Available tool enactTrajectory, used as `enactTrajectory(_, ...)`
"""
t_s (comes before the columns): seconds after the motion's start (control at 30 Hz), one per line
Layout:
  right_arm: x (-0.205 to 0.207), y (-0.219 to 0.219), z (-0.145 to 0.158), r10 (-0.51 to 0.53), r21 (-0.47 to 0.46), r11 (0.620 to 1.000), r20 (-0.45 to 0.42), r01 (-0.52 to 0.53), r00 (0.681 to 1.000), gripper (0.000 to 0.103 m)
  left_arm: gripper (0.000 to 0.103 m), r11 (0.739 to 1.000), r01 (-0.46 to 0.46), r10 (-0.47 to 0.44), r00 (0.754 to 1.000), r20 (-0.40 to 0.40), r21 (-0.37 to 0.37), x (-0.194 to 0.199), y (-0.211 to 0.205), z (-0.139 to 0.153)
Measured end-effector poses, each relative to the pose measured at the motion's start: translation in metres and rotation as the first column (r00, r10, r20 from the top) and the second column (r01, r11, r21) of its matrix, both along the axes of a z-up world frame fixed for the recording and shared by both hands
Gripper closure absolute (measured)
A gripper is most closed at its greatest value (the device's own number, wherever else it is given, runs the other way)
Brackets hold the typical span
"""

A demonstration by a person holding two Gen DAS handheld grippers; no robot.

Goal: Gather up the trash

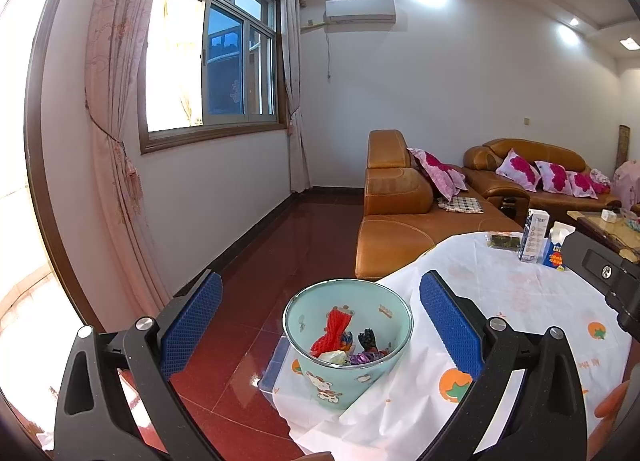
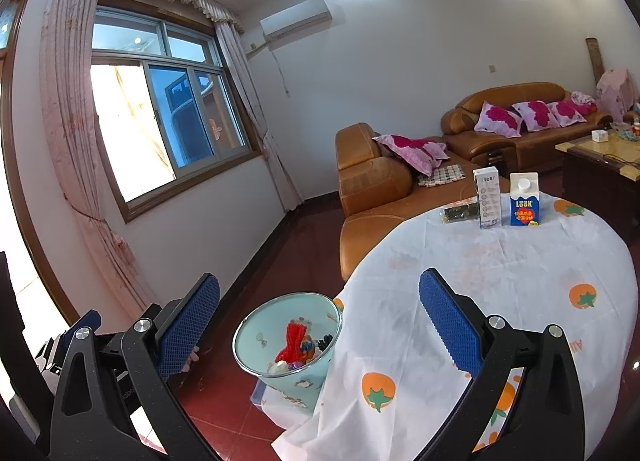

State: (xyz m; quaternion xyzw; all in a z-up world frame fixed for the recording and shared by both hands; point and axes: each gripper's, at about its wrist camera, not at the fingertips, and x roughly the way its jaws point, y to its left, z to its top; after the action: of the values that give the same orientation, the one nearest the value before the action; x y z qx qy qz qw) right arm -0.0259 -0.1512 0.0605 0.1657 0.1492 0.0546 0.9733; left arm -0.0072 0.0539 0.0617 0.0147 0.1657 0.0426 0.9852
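Both my grippers hang spread wide and empty: my left gripper [image 1: 320,325] right above the pale green cartoon-printed trash bin [image 1: 347,377], my right gripper [image 2: 320,325] beside it over the edge of the round table in its white orange-printed cloth [image 2: 500,261]. The bin already holds red netting [image 1: 330,331] and crumpled wrappers, so I judge part of the job done. Left, well beyond my fingers at the table's far edge: a dark flat snack packet [image 2: 460,213], a tall white carton [image 2: 488,197] and a blue-and-white milk carton [image 2: 524,201].
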Motion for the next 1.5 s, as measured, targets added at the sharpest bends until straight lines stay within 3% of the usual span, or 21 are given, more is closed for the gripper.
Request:
enactTrajectory(1.27,-0.0058,-0.0006,-0.0004,-0.026,0.016,1.0,-0.001,0.026,1.0,0.005,0.006,1.0,0.02,-0.019,0.999,0.03,-0.02,-0.0053,-0.0066,0.0011)
enactTrajectory(1.4,-0.0069,-0.0015,-0.0012,-0.032,0.018,0.999,-0.003,0.032,0.999,0.005,0.006,0.996,0.062,-0.062,0.998,0.005,-0.062,-0.0029,-0.0034,-0.0015)
enactTrajectory(1.5,-0.0073,-0.0022,-0.0017,-0.035,0.021,0.999,-0.006,0.035,0.999,0.005,0.006,0.997,0.062,-0.063,0.998,-0.011,-0.05,-0.0006,-0.0064,-0.0049)
